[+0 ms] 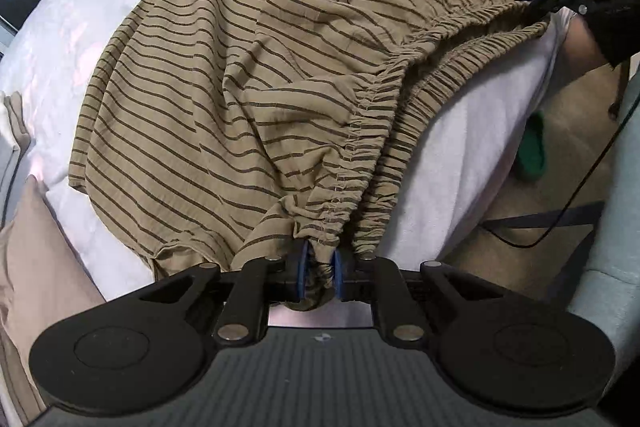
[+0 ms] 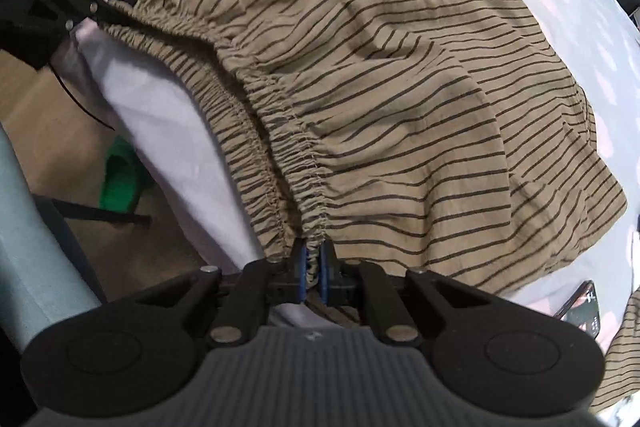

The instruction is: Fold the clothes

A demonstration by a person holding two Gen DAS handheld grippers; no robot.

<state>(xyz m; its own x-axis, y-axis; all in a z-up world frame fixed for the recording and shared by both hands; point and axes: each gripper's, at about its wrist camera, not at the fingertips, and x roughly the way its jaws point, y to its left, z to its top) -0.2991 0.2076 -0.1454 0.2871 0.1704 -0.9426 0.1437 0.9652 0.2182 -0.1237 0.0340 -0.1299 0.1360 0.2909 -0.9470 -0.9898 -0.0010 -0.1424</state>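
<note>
**Both ends of the waistband pinched**

Jaws of the left gripper (image 1: pixel 319 269) pinch one end of the elastic waistband (image 1: pixel 372 95); the right gripper (image 2: pixel 313 267) clamps the other end. The striped tan garment (image 1: pixel 208 99) lies rumpled across the white bed (image 1: pixel 472 131), filling mid-frame. Soft, light and limp, it should drape and crease easily; the gathered waistband looks the firmest hold. No containers visible.

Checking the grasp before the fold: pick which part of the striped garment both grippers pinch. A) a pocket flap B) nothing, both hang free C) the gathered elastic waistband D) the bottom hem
C: the left gripper and the right gripper each have blue pads closed on a bunch of the waistband of the garment, which lies on the white bed.
</note>
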